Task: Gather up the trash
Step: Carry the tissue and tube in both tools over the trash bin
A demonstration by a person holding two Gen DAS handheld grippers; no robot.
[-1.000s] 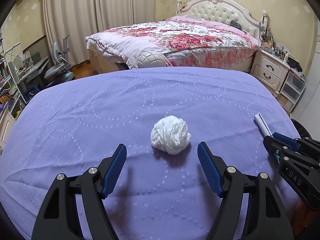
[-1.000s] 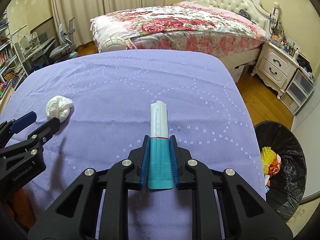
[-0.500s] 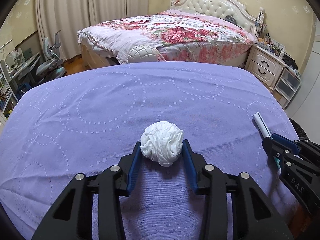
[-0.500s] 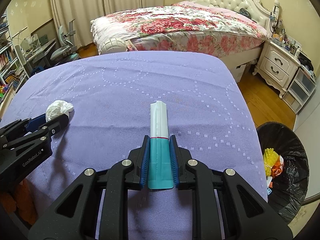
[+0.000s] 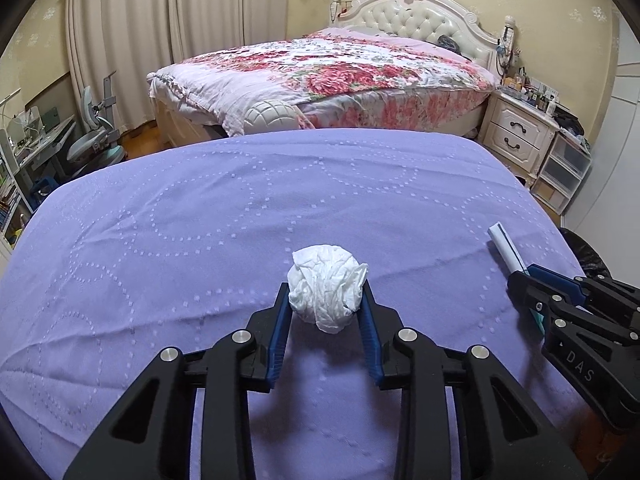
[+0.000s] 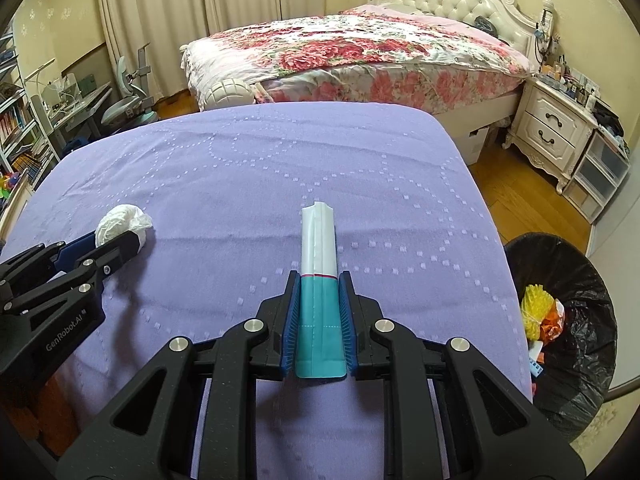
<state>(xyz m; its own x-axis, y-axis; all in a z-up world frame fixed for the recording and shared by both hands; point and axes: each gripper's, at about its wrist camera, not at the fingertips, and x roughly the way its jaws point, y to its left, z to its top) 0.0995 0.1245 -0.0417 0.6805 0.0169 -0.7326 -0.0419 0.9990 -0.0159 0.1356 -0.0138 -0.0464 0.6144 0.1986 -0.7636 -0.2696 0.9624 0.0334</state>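
Note:
A crumpled white tissue ball (image 5: 326,286) lies on the purple bedspread (image 5: 240,216). My left gripper (image 5: 325,293) has both blue pads against the ball's sides, and its jaws are closing on it. From the right wrist view the tissue (image 6: 120,222) peeks out beyond the left gripper (image 6: 114,244) at the left edge. My right gripper (image 6: 319,280) is shut on a flat teal and white packet (image 6: 319,240) whose white end sticks forward over the cover. In the left wrist view that packet (image 5: 505,245) and the right gripper (image 5: 528,276) sit at the right.
A bin lined with a black bag (image 6: 592,272) stands on the wooden floor right of the purple surface, with yellow and orange rubbish (image 6: 538,310) inside. A floral bed (image 5: 340,68) and a white nightstand (image 5: 516,136) lie beyond. Desk, chair and shelves are at the far left.
The left gripper's jaws came forward around the tissue ball and drew in from wide apart until the pads touch its sides. The right gripper and its packet stayed still.

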